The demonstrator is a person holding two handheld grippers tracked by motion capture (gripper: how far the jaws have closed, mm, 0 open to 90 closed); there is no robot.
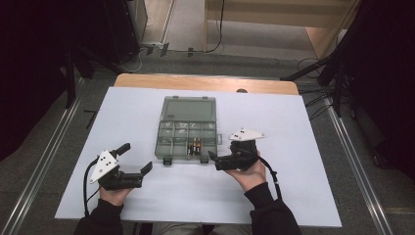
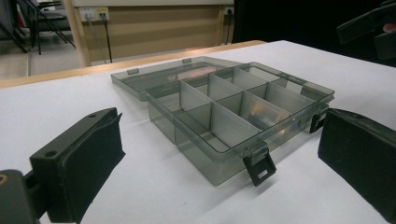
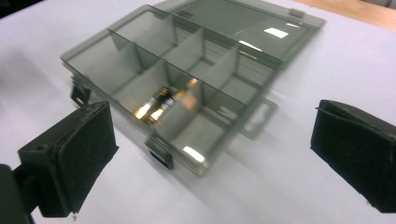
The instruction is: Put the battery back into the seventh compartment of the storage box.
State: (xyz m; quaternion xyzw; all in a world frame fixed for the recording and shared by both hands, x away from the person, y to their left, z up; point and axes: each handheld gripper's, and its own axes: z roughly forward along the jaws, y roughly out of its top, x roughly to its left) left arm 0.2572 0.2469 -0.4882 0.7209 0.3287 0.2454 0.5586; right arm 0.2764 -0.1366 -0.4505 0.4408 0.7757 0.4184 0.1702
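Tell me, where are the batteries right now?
In the high view the batteries lie in a near-row compartment of the open box at mid-table, just left of the right gripper.

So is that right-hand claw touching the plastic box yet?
Apart. The right gripper view shows bare white table between the right gripper and the box.
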